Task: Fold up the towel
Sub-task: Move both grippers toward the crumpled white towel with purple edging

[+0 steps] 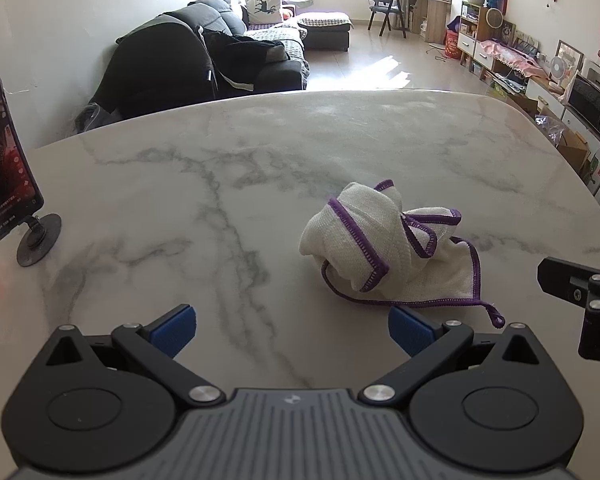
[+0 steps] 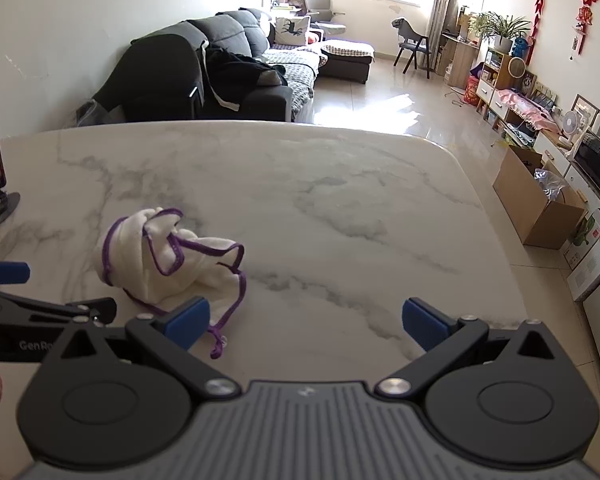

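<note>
A white towel (image 1: 384, 248) with purple edging lies crumpled in a heap on the marble table (image 1: 260, 152). It also shows in the right wrist view (image 2: 168, 264), with its hanging loop (image 2: 218, 344) trailing toward me. My left gripper (image 1: 292, 330) is open and empty, just short of the towel and to its left. My right gripper (image 2: 306, 322) is open and empty, with its left pad (image 2: 188, 320) close to the towel's near edge. The right gripper's side shows at the right edge of the left wrist view (image 1: 580, 296).
A phone on a round stand (image 1: 8, 176) plays a video at the table's left edge. Beyond the table's far edge are a dark sofa (image 1: 204, 52) and a chair (image 1: 384, 8). Cardboard boxes (image 2: 540, 204) sit on the floor at the right.
</note>
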`<state>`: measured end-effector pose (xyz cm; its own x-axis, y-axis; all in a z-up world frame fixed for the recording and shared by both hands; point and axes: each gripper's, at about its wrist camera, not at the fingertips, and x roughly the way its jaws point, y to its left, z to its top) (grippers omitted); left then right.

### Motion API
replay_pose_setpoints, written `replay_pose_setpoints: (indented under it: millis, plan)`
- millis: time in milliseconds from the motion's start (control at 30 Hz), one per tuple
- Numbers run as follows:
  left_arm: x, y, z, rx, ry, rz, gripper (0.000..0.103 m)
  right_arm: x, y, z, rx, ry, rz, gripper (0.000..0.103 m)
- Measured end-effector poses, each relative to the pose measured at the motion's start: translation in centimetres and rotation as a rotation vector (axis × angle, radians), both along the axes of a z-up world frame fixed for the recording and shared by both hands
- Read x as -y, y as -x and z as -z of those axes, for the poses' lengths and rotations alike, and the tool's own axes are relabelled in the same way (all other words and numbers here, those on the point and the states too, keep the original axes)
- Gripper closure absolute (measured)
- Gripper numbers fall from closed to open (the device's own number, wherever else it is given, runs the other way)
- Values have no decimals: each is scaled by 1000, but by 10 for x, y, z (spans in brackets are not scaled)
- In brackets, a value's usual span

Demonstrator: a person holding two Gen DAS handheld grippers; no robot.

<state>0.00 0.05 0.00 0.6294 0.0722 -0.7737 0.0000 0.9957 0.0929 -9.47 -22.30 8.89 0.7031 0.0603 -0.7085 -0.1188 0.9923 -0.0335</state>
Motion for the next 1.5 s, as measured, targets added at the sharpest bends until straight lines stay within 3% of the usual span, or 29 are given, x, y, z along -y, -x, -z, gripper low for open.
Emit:
replay_pose_setpoints:
  millis: [1500]
  plan:
    - [-9, 3, -8, 1, -27, -13, 1, -14, -2, 2, -2, 16, -35, 0]
